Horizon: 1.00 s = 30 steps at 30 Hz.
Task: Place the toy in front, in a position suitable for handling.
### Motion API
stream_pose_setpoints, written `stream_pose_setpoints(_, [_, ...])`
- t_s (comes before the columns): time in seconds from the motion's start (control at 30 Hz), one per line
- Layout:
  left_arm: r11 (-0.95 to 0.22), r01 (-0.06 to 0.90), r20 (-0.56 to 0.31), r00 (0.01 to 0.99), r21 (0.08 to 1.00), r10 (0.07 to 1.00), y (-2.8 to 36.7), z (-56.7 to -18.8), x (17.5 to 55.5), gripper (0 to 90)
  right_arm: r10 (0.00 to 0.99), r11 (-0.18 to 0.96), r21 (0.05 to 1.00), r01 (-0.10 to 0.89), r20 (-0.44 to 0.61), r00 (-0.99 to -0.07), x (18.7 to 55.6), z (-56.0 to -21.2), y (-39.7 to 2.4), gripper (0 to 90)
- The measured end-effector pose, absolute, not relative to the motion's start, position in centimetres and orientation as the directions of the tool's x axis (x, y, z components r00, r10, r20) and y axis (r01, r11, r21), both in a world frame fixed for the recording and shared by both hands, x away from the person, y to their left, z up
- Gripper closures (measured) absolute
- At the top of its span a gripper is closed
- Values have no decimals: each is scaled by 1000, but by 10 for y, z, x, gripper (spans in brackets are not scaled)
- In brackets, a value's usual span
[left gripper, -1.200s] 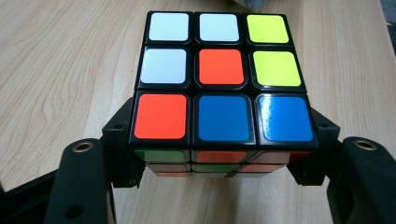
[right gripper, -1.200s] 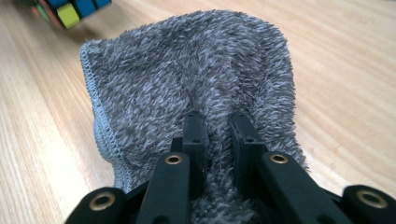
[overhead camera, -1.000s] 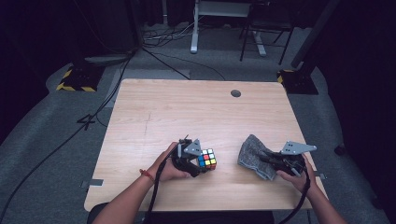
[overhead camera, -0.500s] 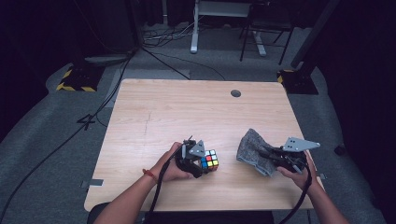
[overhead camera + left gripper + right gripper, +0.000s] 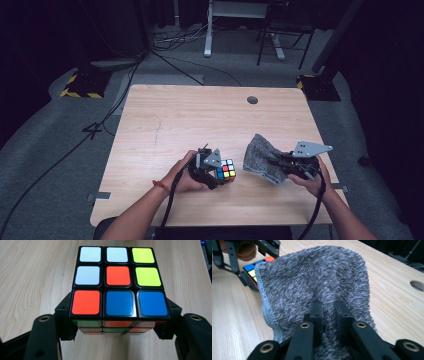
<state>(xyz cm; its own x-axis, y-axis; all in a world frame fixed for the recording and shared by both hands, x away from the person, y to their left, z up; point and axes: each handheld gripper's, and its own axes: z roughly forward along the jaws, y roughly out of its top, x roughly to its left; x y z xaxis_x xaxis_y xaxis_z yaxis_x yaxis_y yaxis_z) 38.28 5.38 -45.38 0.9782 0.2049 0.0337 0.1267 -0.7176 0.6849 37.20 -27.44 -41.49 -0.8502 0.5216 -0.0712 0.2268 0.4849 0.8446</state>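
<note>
A scrambled puzzle cube (image 5: 226, 169) with white, red, yellow and blue tiles sits near the table's front edge, and my left gripper (image 5: 216, 172) is shut on it. In the left gripper view the cube (image 5: 117, 282) is clamped between the two black jaws at its lower layers. To the right, a fuzzy grey cloth (image 5: 261, 156) hangs lifted off the wood, with my right gripper (image 5: 281, 165) shut on it. In the right gripper view the cloth (image 5: 312, 282) bunches between the jaws, and the cube (image 5: 253, 270) peeks out behind its left edge.
The light wooden table (image 5: 200, 120) has a round cable hole (image 5: 252, 100) near its far edge. Beyond it, on the dark floor, are cables, a chair base (image 5: 280, 45) and yellow-black striped blocks (image 5: 80, 85).
My right gripper has risen a little and lifted the grey cloth, which now stands up more and sits closer to the cube. The left gripper and cube have stayed put.
</note>
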Motion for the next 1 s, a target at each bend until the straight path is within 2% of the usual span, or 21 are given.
stream_pose_setpoints(0.53, [-730, 124, 52, 976, 672, 213, 49, -453, 382, 339, 452, 492, 853, 173, -80, -889, 369, -403, -245, 793])
stream_pose_setpoints(1.0, [-730, 109, 68, 976, 675, 208, 44, -450, 379, 339, 349, 553, 822, 135, -81, -934, 363, -407, -197, 792])
